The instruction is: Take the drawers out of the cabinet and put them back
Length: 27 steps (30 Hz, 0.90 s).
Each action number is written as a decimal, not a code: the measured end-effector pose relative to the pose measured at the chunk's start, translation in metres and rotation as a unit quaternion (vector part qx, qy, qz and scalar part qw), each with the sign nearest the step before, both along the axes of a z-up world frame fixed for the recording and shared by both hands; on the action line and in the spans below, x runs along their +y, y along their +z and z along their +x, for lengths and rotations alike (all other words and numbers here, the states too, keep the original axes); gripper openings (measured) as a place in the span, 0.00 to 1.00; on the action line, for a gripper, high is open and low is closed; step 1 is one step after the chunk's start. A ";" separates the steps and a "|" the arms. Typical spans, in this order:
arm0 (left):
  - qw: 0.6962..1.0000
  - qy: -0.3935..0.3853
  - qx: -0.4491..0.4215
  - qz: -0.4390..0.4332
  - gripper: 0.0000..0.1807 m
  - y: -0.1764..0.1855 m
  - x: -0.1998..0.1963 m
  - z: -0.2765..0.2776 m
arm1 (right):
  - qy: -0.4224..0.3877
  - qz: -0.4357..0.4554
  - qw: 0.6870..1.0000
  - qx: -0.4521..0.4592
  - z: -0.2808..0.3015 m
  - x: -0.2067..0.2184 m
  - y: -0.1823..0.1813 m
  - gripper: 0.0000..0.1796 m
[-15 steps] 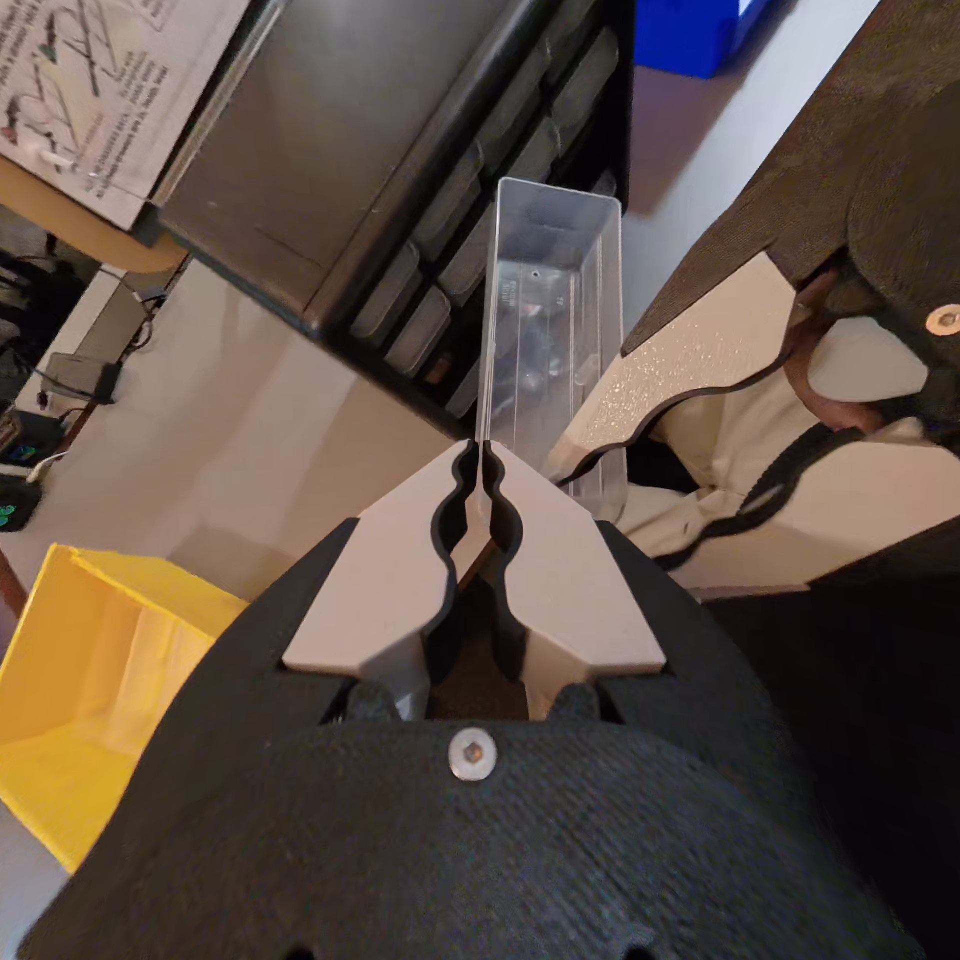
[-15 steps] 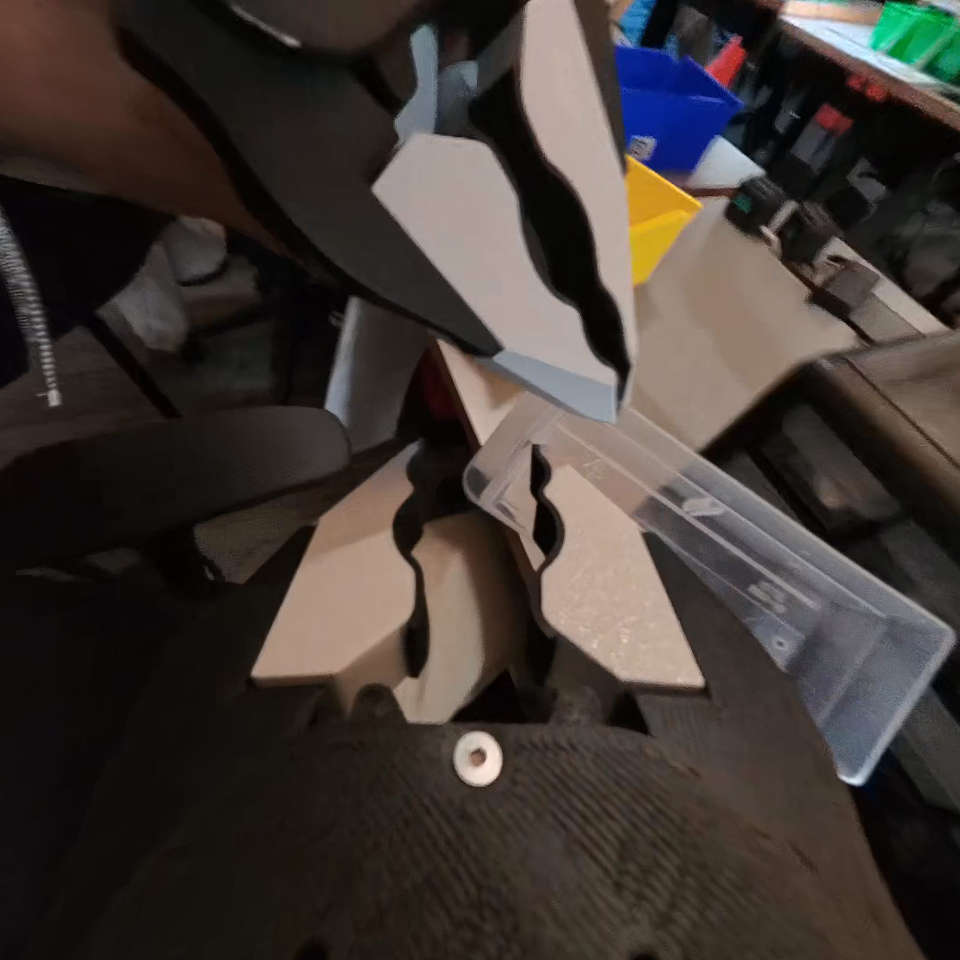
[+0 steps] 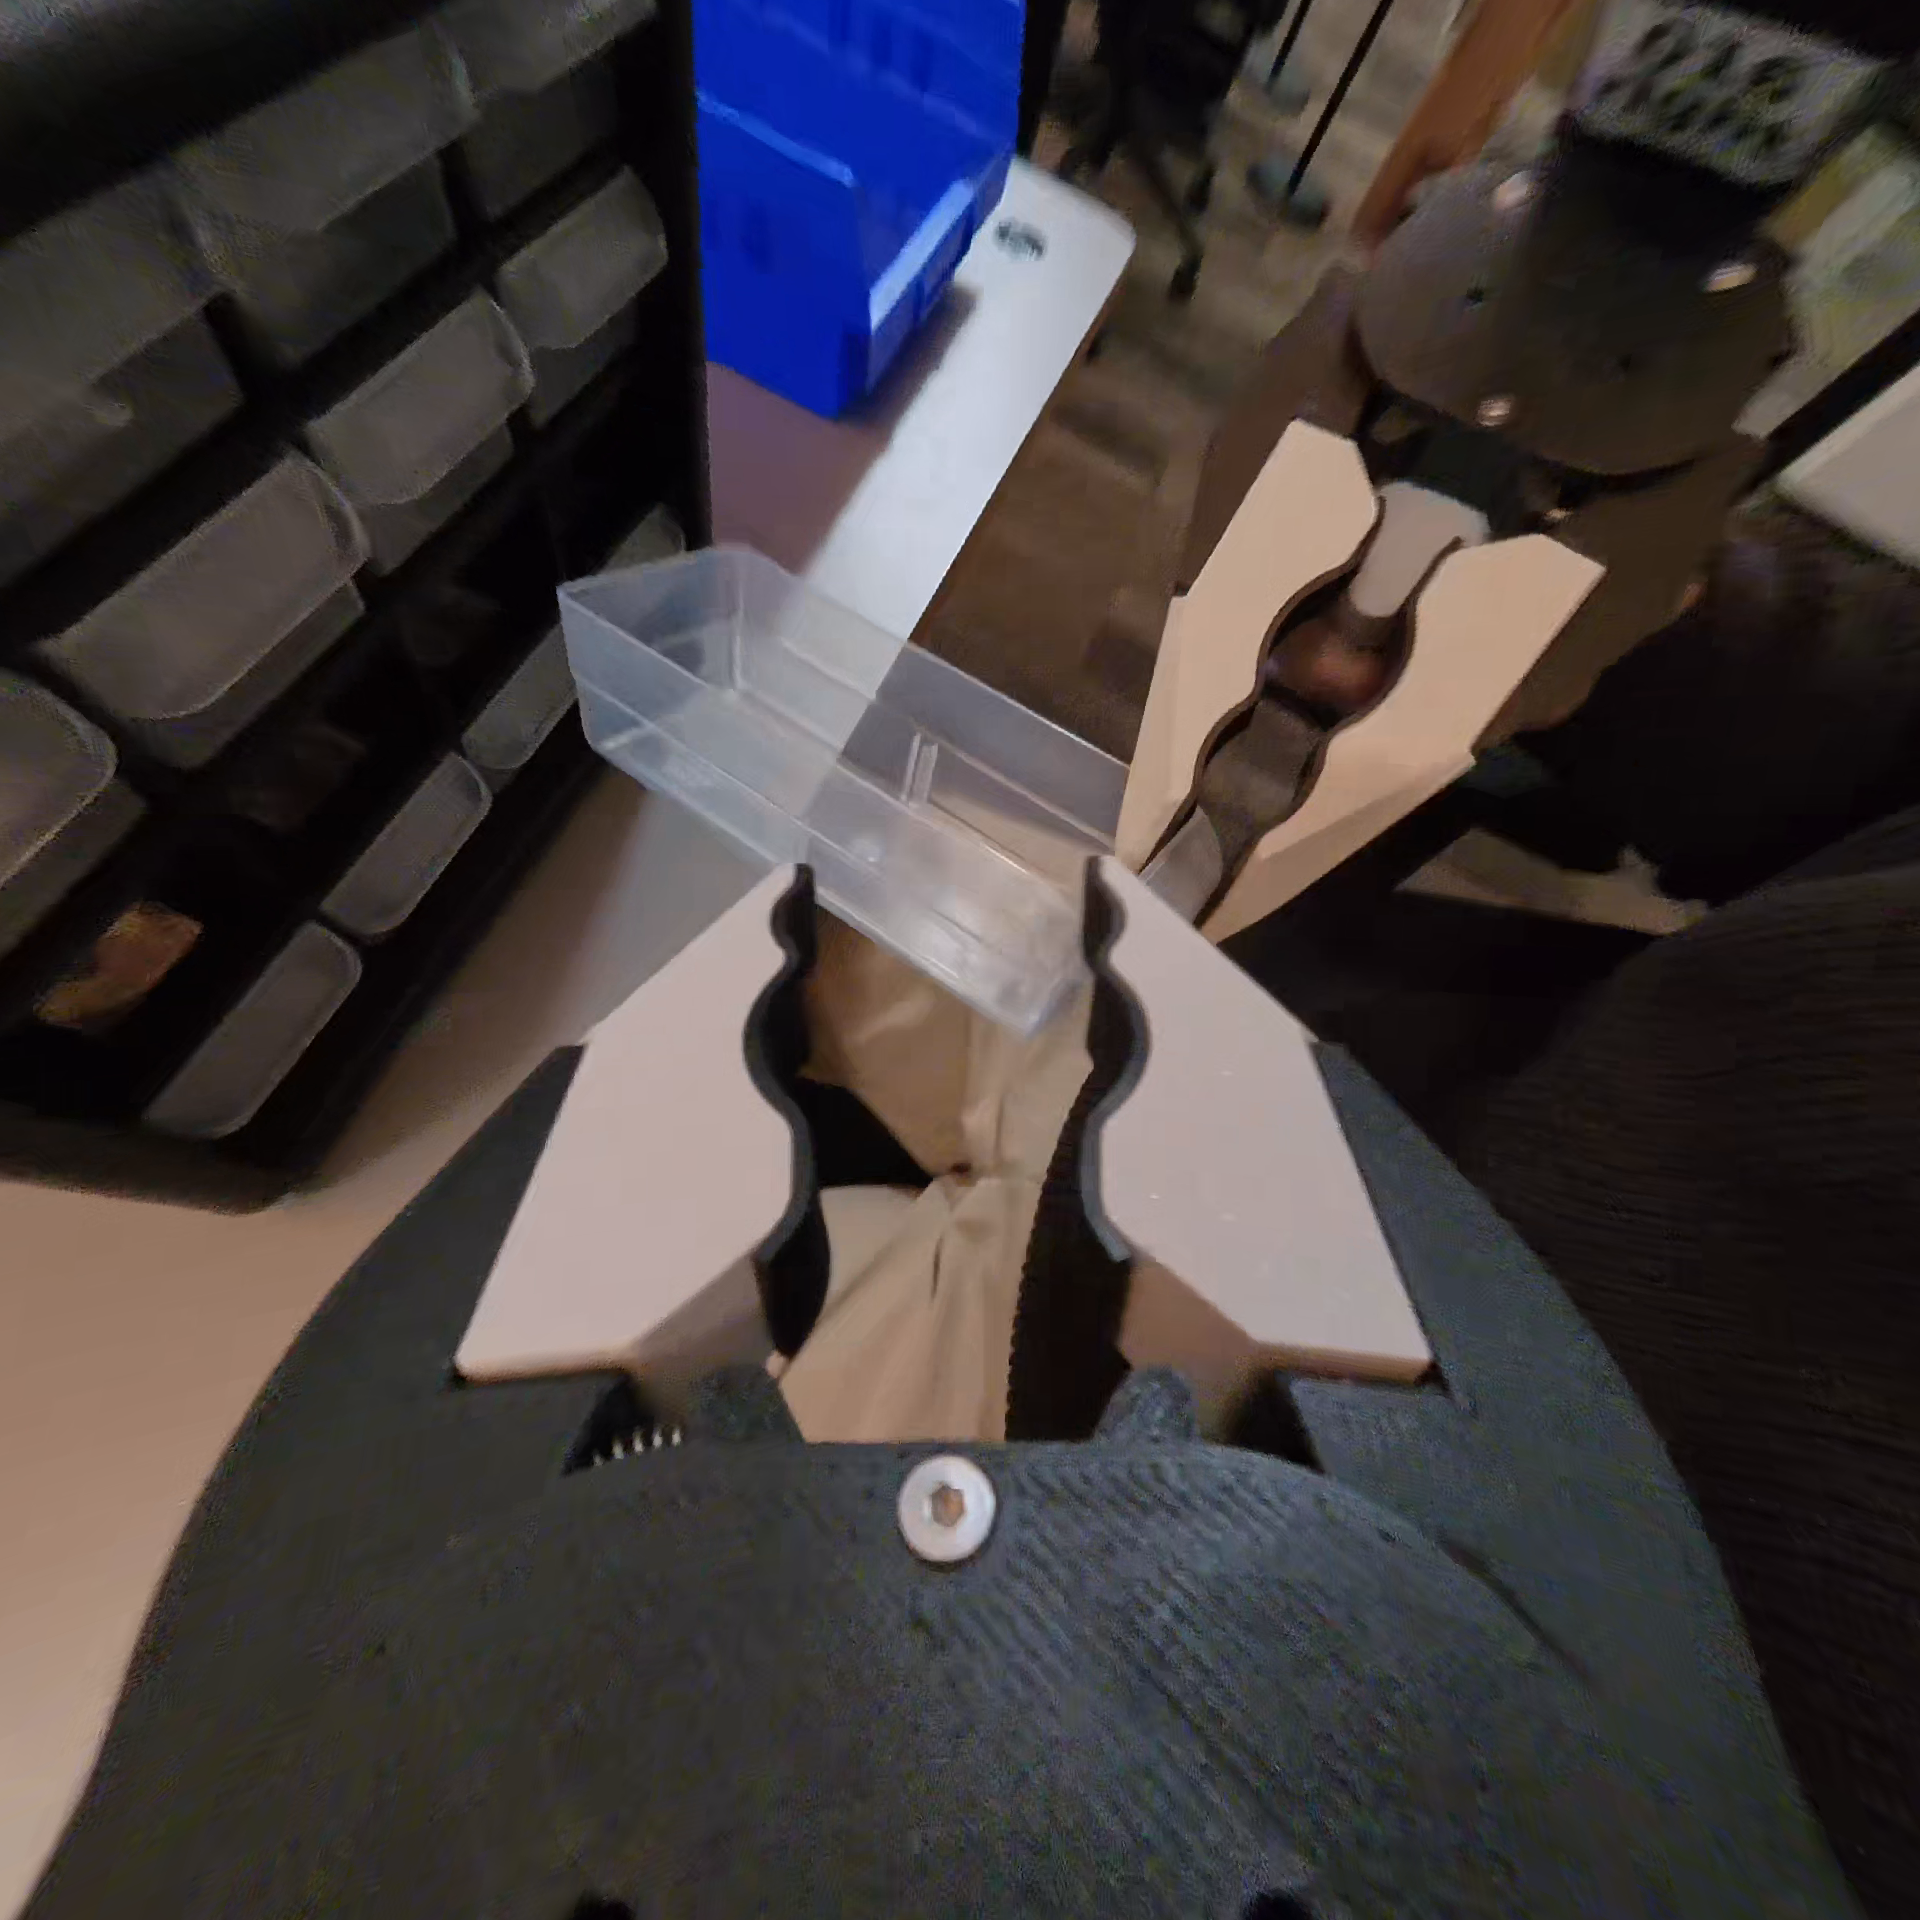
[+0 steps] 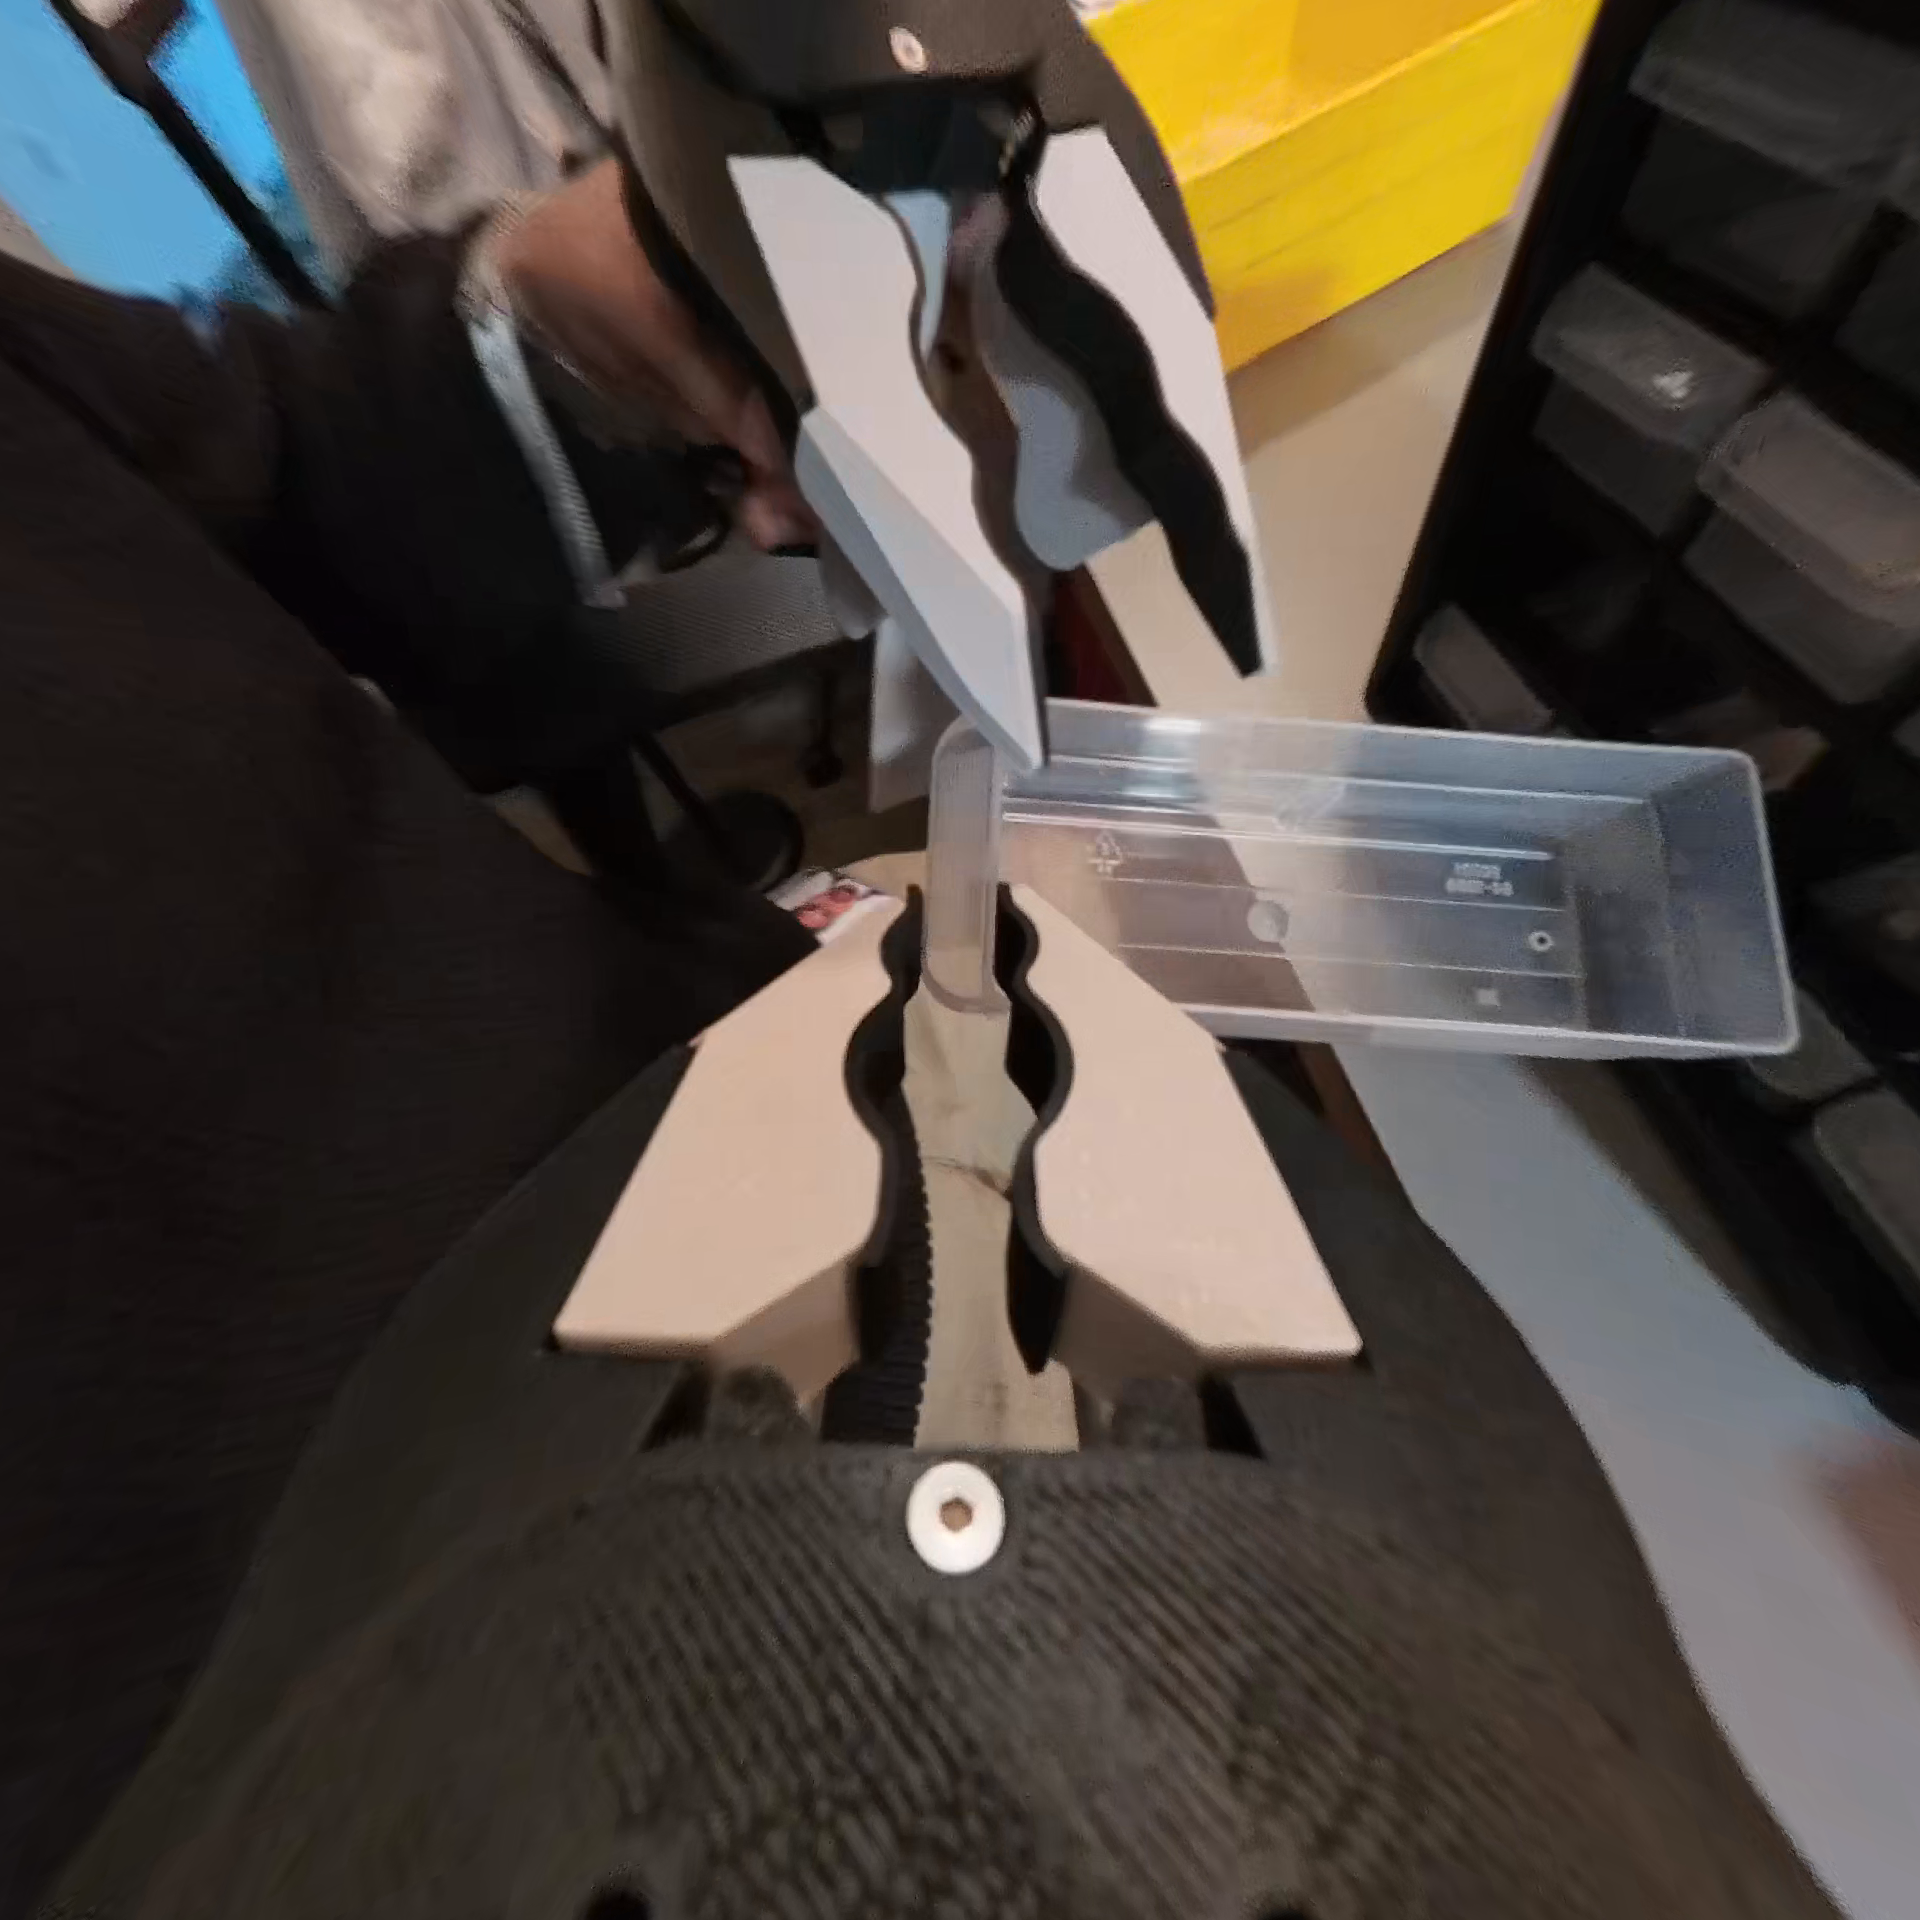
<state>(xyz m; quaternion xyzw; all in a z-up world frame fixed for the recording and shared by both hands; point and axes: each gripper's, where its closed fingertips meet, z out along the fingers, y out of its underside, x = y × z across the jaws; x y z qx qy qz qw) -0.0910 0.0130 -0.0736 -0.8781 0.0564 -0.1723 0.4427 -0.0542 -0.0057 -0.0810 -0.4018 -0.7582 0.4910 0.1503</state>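
Note:
A clear empty plastic drawer [image 3: 790,707] hangs in the air in front of the black cabinet [image 3: 665,436] of grey drawers. My right gripper [image 4: 958,914] is shut on the drawer's [image 4: 1403,894] front tab, and the drawer sticks out to the right toward the cabinet [image 4: 1714,416]. My left gripper [image 3: 945,883] is open, and its fingertips stand either side of the drawer's near end without gripping it. The right gripper [image 3: 1179,883] shows in the left wrist view at the drawer's right end. The left gripper [image 4: 1143,707] shows open above the drawer in the right wrist view.
A blue bin [image 3: 831,187] stands behind the cabinet on the pale table [image 3: 156,1351]. A yellow bin [image 4: 1351,135] sits on the table's other side. A person's hand [image 4: 623,312] holds the left gripper. Dark clothing fills the near side.
My left gripper was shut on the drawer's end and has opened. My right gripper has closed on the drawer's front tab. The drawer has turned from pointing away to lying crosswise.

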 end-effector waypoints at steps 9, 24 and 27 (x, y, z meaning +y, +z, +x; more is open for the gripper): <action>0.966 0.130 -0.173 0.143 0.39 -0.001 -0.024 -0.083 | 0.118 0.003 0.992 -0.044 -0.026 -0.017 0.000 0.06; 0.945 0.278 -0.094 0.141 0.40 -0.050 -0.043 -0.176 | 0.155 0.027 0.983 -0.097 -0.083 -0.036 -0.011 0.06; 0.943 0.284 -0.100 0.143 0.40 -0.051 -0.046 -0.180 | 0.146 0.052 0.984 -0.088 -0.090 -0.035 -0.017 0.07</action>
